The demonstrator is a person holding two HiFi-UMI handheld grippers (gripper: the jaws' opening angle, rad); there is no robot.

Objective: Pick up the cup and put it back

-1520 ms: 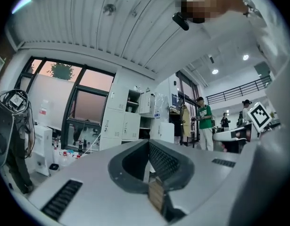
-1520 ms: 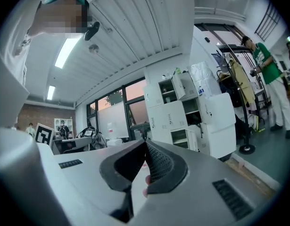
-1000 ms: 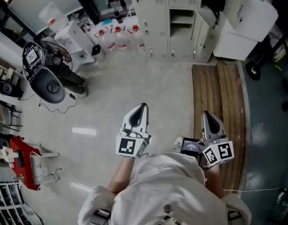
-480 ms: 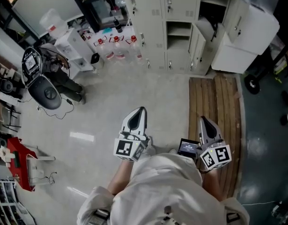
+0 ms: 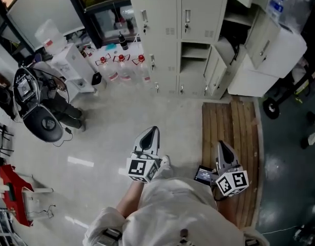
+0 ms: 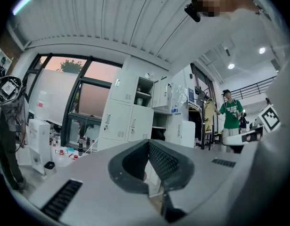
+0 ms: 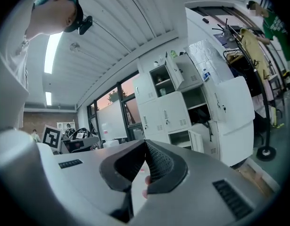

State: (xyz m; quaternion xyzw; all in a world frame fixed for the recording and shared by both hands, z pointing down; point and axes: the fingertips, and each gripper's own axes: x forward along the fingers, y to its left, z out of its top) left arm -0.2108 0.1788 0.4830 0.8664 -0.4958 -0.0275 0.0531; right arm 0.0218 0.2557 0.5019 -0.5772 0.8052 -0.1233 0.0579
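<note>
Cup: not identifiable in any view. It is neither between the jaws of either gripper nor on the pale grey floor [image 5: 96, 122] below them. If it is here at all, my guess is the open compartments [image 5: 194, 64] of the tall cream metal lockers [image 5: 165, 24]. What sits on those shelves is too small to tell.

Key relation: the lockers stand ahead of both grippers and well apart from them, with bare floor between. The long axes of both tools point towards the locker front. The open compartments lie ahead between the two tools, slightly nearer the right gripper's line. Judgement: neither hand is within reach; the approach is not yet finished and no pick has begun.

Left gripper [image 5: 154, 129]: held level. Its own view shows the ribbed pads meeting at the tips, fully closed and gripping nothing.

Right gripper [image 5: 218, 143]: held level, over the edge of the brown wooden plank platform [image 5: 234, 122] that runs out from the lockers. Tips together, empty.

Risk: either tool must open before it can take a cup.

Clear bottles with red caps [image 5: 120, 60] stand at the lockers' left foot.
</note>
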